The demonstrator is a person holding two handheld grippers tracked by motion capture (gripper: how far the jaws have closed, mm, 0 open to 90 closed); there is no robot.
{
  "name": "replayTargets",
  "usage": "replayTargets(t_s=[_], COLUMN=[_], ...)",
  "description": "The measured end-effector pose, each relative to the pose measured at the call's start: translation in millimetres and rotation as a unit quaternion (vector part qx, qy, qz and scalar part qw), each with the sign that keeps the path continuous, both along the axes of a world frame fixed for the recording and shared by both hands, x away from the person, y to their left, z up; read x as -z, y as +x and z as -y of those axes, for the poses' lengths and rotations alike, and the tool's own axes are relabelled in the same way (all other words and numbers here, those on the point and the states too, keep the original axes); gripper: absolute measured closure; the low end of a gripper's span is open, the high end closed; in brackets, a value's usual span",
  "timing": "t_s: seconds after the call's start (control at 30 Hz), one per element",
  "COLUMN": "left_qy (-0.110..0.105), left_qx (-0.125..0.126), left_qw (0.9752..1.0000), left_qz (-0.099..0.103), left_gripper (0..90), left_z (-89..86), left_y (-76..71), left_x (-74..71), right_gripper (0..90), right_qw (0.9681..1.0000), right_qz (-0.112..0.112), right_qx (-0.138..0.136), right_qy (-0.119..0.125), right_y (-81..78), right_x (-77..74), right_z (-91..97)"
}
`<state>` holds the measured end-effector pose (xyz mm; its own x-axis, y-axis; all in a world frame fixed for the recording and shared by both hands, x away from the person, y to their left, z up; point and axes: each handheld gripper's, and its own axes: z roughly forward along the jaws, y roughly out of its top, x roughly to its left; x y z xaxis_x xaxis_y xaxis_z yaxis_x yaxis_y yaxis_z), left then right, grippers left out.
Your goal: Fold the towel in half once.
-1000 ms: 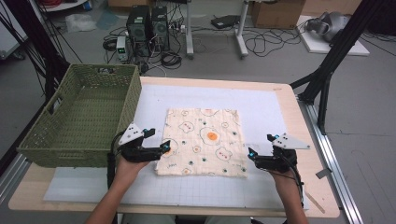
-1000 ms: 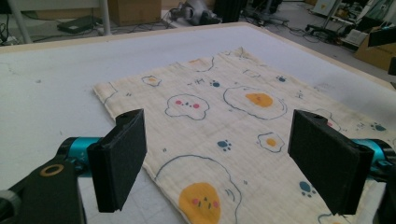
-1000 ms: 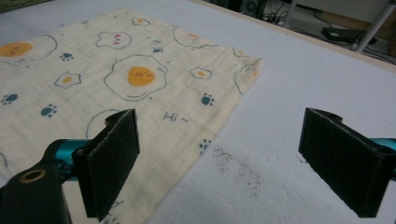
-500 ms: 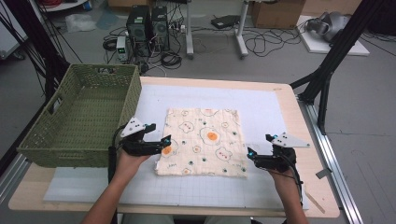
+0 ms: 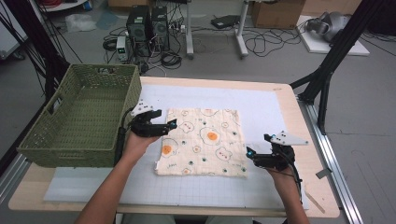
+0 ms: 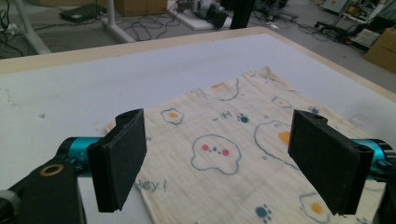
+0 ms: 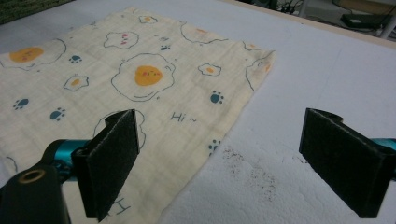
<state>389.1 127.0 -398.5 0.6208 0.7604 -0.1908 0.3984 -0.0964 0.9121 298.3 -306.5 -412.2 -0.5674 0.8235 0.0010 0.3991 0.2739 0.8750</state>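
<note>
A cream cloth [image 5: 203,142] printed with fried eggs and paw prints lies flat on the white mat [image 5: 266,105]. My left gripper [image 5: 172,124] hovers open at the cloth's left edge, towards its far corner, pointing right. In the left gripper view the cloth [image 6: 233,140] lies spread under the open left gripper [image 6: 217,137]. My right gripper [image 5: 250,152] stands open at the cloth's near right corner, pointing left. In the right gripper view the cloth's right edge [image 7: 154,79] runs under the open right gripper [image 7: 222,137], with bare mat under the right jaw. Nothing is held.
A green woven basket [image 5: 51,135] stands on the table's left side, close beside my left hand. The wooden table edge [image 5: 308,140] runs along the right. Computers and cables [image 5: 149,28] lie on the floor beyond the table.
My left gripper has moved away from the person along the cloth's left edge, from near the front corner towards the far one. The right gripper has barely shifted.
</note>
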Motion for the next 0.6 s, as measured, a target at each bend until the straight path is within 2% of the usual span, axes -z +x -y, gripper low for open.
replayTargets(t_s=[0.07, 0.1, 0.3, 0.37, 0.53, 0.6], left_qy=[0.004, 0.008, 0.02, 0.031, 0.062, 0.08], left_qx=[-0.007, -0.011, -0.031, -0.052, -0.074, -0.083], left_qw=[1.0, 0.9998, 0.9988, 0.9973, 0.9935, 0.9911], left_qz=[-0.006, -0.017, -0.032, -0.042, -0.061, -0.067], left_gripper=[20.4, 20.5, 22.6, 22.8, 28.9, 31.0], left_z=[1.5, 2.6, 9.5, 12.0, 13.0, 13.6], left_y=[11.2, 18.7, 49.4, 58.3, 72.3, 75.8], left_x=[1.5, 2.7, 6.1, 10.6, 25.5, 30.7], right_gripper=[11.4, 11.4, 11.4, 11.4, 11.4, 11.4], right_qw=[1.0, 1.0, 0.9999, 0.9999, 1.0, 1.0], right_qz=[-0.002, -0.003, -0.007, -0.006, -0.005, -0.006], right_qx=[-0.003, -0.003, -0.007, -0.008, -0.004, -0.002], right_qy=[-0.004, -0.003, -0.004, -0.005, -0.003, -0.001], right_y=[1.9, 1.9, 5.6, 6.6, 7.6, 8.0], right_x=[0.2, 0.1, 0.3, 0.5, 0.0, -0.1], right_z=[0.1, -0.2, -2.0, -1.8, 0.5, 1.0])
